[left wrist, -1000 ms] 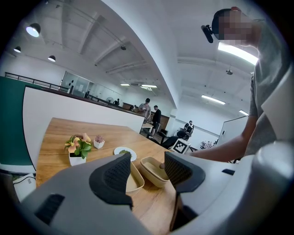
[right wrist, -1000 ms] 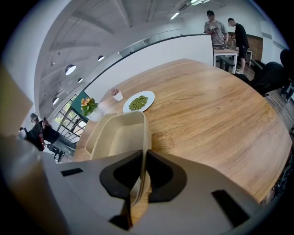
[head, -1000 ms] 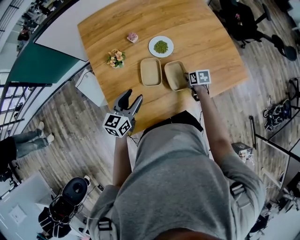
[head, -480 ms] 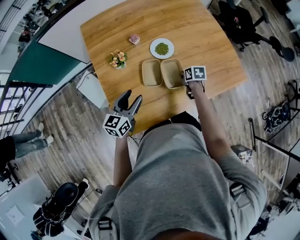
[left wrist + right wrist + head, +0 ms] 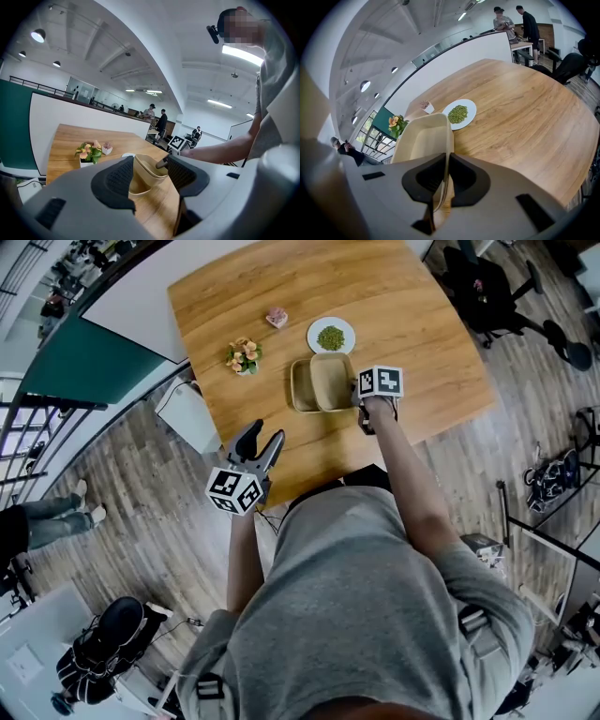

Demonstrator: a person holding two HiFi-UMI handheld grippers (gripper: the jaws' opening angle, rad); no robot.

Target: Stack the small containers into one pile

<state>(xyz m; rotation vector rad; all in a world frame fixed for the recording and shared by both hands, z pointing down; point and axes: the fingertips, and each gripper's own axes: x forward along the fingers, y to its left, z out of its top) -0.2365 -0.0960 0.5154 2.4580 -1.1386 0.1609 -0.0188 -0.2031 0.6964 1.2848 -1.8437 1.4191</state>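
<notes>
Right gripper, jaws pinched on the rim of one tray, has carried it leftward to overlap the second tray, at 6 o'clock from the plate. Judged next step: lowering it in. Left gripper, at 7 o'clock, gapes empty.

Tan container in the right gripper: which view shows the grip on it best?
The right gripper view: the right gripper is shut on the rim of the tan container. The head view shows it over the second container, the marker cube hiding the grip. The left gripper view shows it only far off.
</notes>
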